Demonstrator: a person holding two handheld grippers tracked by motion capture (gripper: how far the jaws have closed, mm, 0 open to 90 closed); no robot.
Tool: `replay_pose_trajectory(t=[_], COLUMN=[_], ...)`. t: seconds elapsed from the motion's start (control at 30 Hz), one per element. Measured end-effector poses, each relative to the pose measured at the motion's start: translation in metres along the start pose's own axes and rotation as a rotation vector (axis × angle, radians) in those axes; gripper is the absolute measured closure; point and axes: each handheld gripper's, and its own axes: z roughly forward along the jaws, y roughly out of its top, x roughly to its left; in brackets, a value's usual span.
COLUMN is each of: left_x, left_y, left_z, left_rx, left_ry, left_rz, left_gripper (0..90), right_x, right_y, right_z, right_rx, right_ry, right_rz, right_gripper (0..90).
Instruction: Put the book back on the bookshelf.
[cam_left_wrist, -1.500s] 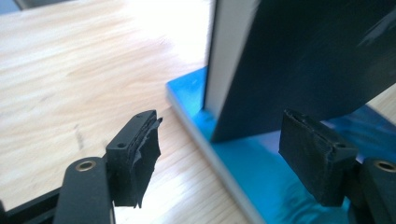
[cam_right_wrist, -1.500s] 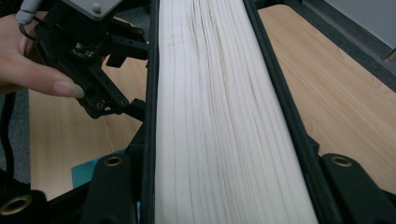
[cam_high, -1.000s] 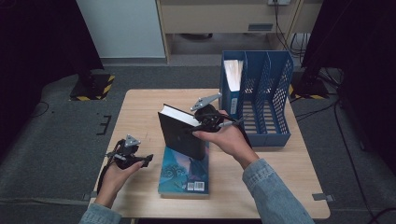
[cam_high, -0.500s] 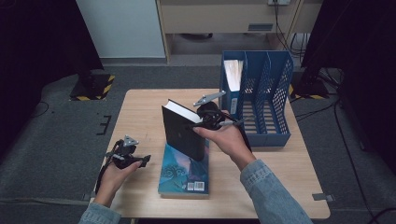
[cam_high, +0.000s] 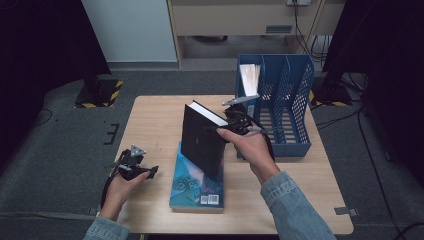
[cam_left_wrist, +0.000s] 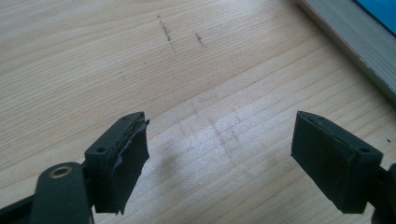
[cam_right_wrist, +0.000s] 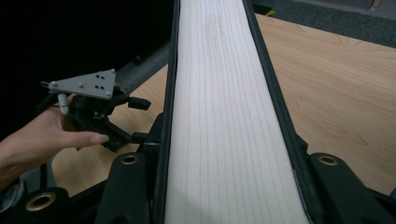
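Note:
A black hardcover book (cam_high: 202, 140) stands tilted over the table, its lower corner above a blue book (cam_high: 192, 187) that lies flat. My right gripper (cam_high: 220, 129) is shut on the black book's open edge. In the right gripper view the white page block (cam_right_wrist: 219, 93) runs up between the jaws of this gripper (cam_right_wrist: 226, 151). My left gripper (cam_high: 150, 171) rests low at the table's front left. Its jaws have just been opening, and in the left gripper view the gripper (cam_left_wrist: 219, 154) has only bare wood between them. The blue book's page edge (cam_left_wrist: 355, 42) lies off to its side.
A blue file rack (cam_high: 285, 105) with three slots stands at the table's back right, with white papers (cam_high: 250, 77) in its left slot. Bare tabletop (cam_high: 155, 120) spreads across the back left. The left hand and its gripper (cam_right_wrist: 93, 107) show beyond the black book.
The right hand has carried the black book a little to the right, toward the rack, and stood it more upright. The left hand has stayed in place.

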Motion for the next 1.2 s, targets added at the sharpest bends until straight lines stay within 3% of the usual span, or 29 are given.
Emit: replay_pose_trajectory(t=[0.13, 0.2, 0.37, 0.53, 1.2], left_x=[0.002, 0.002, 0.001, 0.009, 0.006], left_y=[-0.001, -0.001, -0.002, -0.005, -0.008], left_z=[0.004, 0.004, 0.007, 0.007, 0.012], left_rx=[0.002, -0.004, 0.009, 0.017, 0.045], left_ry=[-0.018, -0.026, -0.020, -0.015, -0.024], left_rz=[-0.012, 0.002, 0.002, -0.037, -0.012], left_gripper=[11.8, 8.0, 4.7, 4.9, 4.9], right_x=[0.000, 0.000, -0.001, -0.007, -0.032], right_y=[-0.004, -0.007, -0.015, -0.027, -0.071], right_z=[-0.011, -0.017, -0.028, -0.044, -0.116], right_rx=[-0.018, -0.026, -0.040, -0.057, -0.097], right_ry=[0.000, -0.002, -0.010, -0.012, -0.106], right_rz=[0.007, 0.020, 0.025, 0.045, 0.095], right_gripper=[52.2, 52.3, 52.3, 52.3, 52.4])
